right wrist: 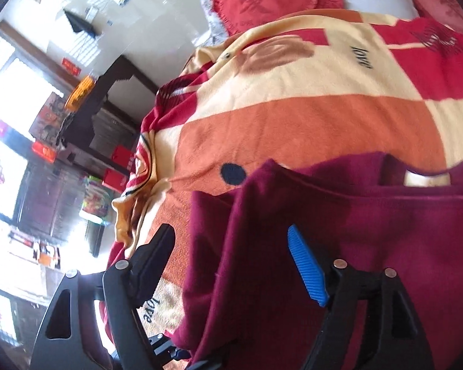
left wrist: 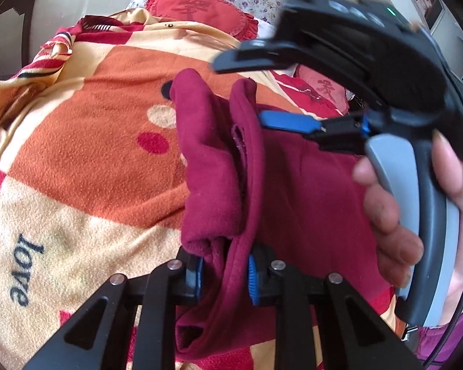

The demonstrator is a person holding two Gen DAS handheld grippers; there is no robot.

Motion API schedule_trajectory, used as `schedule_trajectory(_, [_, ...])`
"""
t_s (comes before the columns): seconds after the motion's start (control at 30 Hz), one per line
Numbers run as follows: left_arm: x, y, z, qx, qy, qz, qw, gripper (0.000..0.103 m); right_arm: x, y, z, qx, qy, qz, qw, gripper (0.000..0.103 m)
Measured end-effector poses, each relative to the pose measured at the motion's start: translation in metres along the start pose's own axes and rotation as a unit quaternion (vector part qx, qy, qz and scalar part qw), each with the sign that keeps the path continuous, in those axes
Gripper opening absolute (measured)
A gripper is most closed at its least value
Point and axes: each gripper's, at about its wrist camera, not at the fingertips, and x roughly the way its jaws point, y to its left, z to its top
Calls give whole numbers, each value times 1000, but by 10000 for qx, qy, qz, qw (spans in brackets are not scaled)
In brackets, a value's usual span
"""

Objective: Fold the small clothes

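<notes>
Garment: we are seeing a maroon fleece garment [left wrist: 219, 166] bunching in thick folds.
Place: it is draping from centre toward five o'clock over the bed.

In view are 1 maroon garment [left wrist: 219, 166], 1 patterned blanket [left wrist: 92, 141], 2 red heart cushions [left wrist: 197, 9] and 2 claws [left wrist: 223, 274].

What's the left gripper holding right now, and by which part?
The left gripper pinches the maroon garment at a bunched fold of its edge.
</notes>
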Motion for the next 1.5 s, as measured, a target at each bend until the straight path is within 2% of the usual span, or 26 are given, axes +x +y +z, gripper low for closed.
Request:
schedule_trajectory(0.17, [-6, -4, -6, 88, -45, 32, 9999, 22, 29, 21, 7, -420, 519, -272, 9974, 58])
schedule_trajectory(0.3, [-6, -4, -7, 85, -29, 48, 9999, 22, 56, 32, 4, -887, 949, -879, 9876, 57])
schedule_trajectory(0.43, [-5, -2, -8, 48, 22, 55, 10000, 22, 66, 33, -4, -1279, 1028, -1311, 9777, 42])
schedule_trajectory(0.47, [-5, -1, -7, 53, 34, 46, 10000, 22, 63, 31, -5, -1282, 955, -1278, 9788, 40])
schedule_trajectory(0.53, [-5, 1, -10, 78, 60, 63, 9999, 28, 56, 23, -8, -1225, 778, -1149, 9827, 23])
schedule_trajectory(0.57, [-5, 2, -11, 82, 84, 68, 9999, 34, 53, 19, -9, -1182, 728, -1053, 9847, 21])
schedule_trajectory(0.63, [-4, 5, -13, 22, 146, 45, 9999, 54, 43, 11, -10, -1052, 616, -844, 9890, 12])
schedule_trajectory(0.77, [2, 8, -17, -99, 237, 149, 9996, 58, 26, 3, -12, -924, 408, -621, 9929, 6])
schedule_trajectory(0.87, [7, 4, -19, -126, 395, 280, 9987, 53, 16, 0, -14, -928, 305, -539, 9938, 4])
schedule_trajectory(0.93, [6, -4, -18, 13, 407, 331, 9986, 31, 14, -2, -14, -871, 258, -474, 9947, 3])
schedule_trajectory(1.03, [2, -17, -16, 145, 386, 380, 9984, 20, 7, -4, -15, -791, 172, -379, 9960, 3])
schedule_trajectory(1.5, [-20, -81, -15, 677, 158, 338, 9970, 16, -55, -22, -16, -731, -300, -151, 9968, 1])
